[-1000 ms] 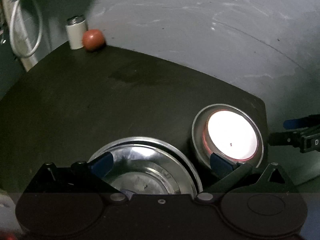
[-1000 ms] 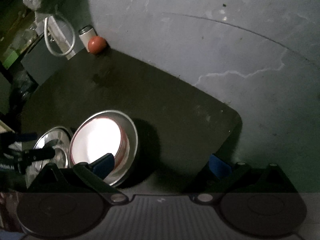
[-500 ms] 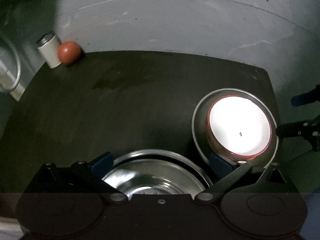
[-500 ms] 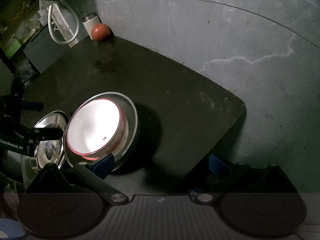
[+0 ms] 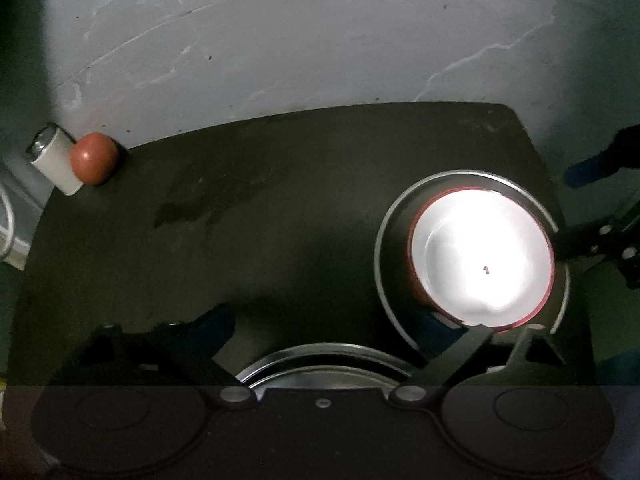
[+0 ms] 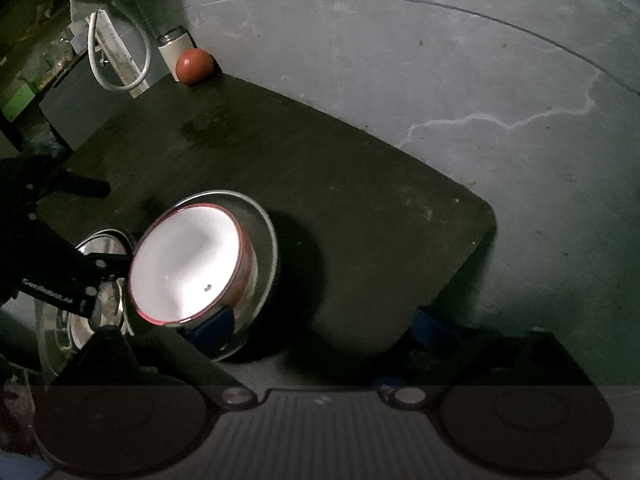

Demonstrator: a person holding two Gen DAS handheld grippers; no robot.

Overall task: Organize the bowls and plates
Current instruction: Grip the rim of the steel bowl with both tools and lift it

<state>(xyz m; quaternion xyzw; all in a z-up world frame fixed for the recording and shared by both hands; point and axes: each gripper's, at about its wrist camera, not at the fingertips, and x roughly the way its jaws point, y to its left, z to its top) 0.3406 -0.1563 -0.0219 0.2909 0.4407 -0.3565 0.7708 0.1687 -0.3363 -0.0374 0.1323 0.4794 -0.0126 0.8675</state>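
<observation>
Sitting inside a steel bowl (image 5: pixel 386 256), the red-rimmed white bowl (image 5: pixel 480 264) lay at three o'clock. Both tongs, left (image 5: pixel 332 328) and right (image 6: pixel 328 328), gaped wide but had just been closing, pressing on nothing.

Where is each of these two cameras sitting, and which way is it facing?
Left wrist: sits on the left gripper, looking steeply down over the dark mat; its own open fingers show, the right gripper's at the right edge.
Right wrist: sits on the right gripper, facing down; its own open fingers show, the left gripper's at left.
Shared: red-rimmed bowl in a steel plate, red ball.
</observation>
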